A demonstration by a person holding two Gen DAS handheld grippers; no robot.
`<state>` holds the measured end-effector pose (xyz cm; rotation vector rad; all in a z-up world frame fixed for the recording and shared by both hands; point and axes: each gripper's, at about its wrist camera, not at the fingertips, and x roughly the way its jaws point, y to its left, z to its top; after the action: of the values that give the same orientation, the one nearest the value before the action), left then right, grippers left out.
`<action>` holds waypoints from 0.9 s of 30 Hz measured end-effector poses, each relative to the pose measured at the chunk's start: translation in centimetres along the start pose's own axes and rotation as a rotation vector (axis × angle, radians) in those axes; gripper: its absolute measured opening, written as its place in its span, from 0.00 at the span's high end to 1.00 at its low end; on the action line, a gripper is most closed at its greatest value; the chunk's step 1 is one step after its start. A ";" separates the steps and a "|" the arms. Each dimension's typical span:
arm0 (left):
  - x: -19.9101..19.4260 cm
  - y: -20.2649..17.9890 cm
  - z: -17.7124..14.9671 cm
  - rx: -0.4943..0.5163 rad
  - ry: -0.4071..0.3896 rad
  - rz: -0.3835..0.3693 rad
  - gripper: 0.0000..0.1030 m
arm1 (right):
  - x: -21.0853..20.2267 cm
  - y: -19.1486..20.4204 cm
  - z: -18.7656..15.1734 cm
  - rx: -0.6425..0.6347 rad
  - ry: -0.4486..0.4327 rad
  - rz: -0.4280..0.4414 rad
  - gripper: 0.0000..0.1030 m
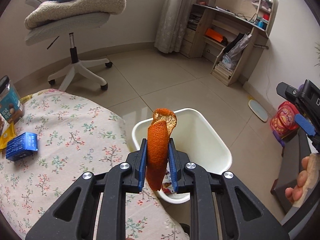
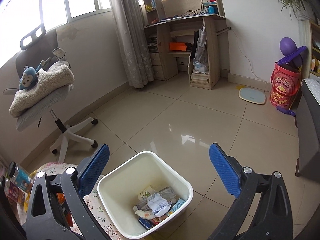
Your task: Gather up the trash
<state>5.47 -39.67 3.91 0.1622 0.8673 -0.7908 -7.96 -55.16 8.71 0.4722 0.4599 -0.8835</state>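
Note:
My left gripper (image 1: 157, 143) is shut on a strip of orange peel (image 1: 158, 152) and holds it upright at the near rim of the white trash bin (image 1: 218, 140). The bin stands on the floor against the edge of the floral-covered table (image 1: 70, 140). My right gripper (image 2: 159, 156) is open and empty, hovering above the same bin (image 2: 184, 182), which holds crumpled paper (image 2: 158, 202) and wrappers. The right gripper also shows at the right edge of the left wrist view (image 1: 304, 118).
A blue box (image 1: 22, 146), a snack jar (image 1: 10, 100) and yellow packets lie on the table's left. A swivel chair (image 1: 76, 60) with a blanket and toy monkey stands behind. A desk (image 2: 190, 40), scale (image 2: 253, 96) and red tin (image 2: 284, 88) are further off.

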 end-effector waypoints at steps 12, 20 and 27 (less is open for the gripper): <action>0.3 -0.8 1.2 -0.040 0.037 -0.106 0.49 | -0.5 -0.4 0.1 -0.003 -0.029 -0.031 0.07; -3.4 3.7 1.8 -0.066 -0.098 0.071 0.36 | -0.9 4.2 -1.7 -0.120 -0.017 -0.012 0.07; -5.6 8.6 1.6 -0.102 -0.158 0.212 0.35 | -1.6 9.2 -3.9 -0.238 -0.006 0.029 0.07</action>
<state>10.15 -31.16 7.52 0.0982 0.7260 -0.5526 -2.02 -46.94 8.33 0.2577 0.5442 -0.7906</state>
